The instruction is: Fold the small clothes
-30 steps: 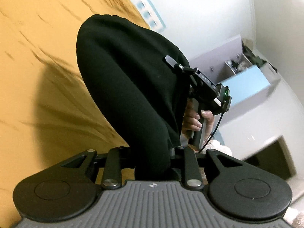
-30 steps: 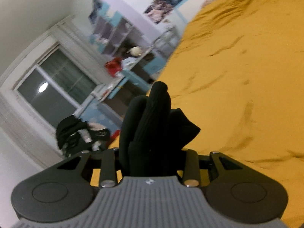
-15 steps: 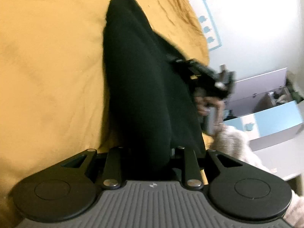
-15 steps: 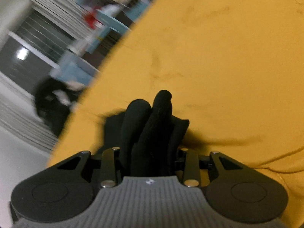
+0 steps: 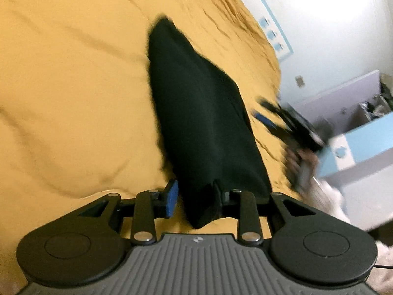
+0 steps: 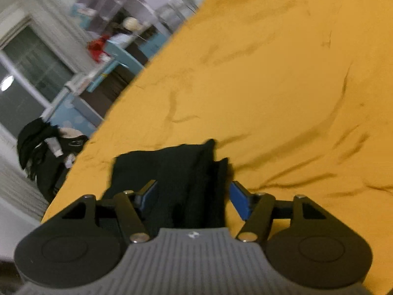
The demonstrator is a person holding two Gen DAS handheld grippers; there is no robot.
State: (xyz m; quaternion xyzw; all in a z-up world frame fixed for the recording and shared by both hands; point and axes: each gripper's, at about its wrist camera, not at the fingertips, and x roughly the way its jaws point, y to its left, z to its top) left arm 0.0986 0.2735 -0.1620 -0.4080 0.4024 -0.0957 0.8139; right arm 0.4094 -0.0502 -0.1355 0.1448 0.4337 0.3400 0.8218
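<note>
The left gripper (image 5: 194,198) is opening; its blue pad is standing clear of the cloth on one side, while the other finger is lying against a fold, so the grasp is being released and not yet fully clear. A second ago these jaws were clamped hard on the black garment (image 5: 196,113), which was hanging in the air as a tall hump; it is now lying stretched out along the yellow bedspread (image 5: 73,93), running away from the jaws toward the far end of the bed.

The right gripper (image 6: 194,196) is opening faster, and its two blue pads are standing well apart with the bunched edge of the black garment (image 6: 176,172) slumping loose between them, touching neither pad firmly. A second ago that bundle was pinched upright.

Judgement: the lay-down step is finishing, and both ends are being let go so the piece can rest flat.

Position: the garment's near corner is sitting between the left jaws; its other end is lying just ahead of the right jaws, near the bed edge. In the left view the right gripper and the person's hand (image 5: 302,162) are blurred, just beside the cloth
</note>
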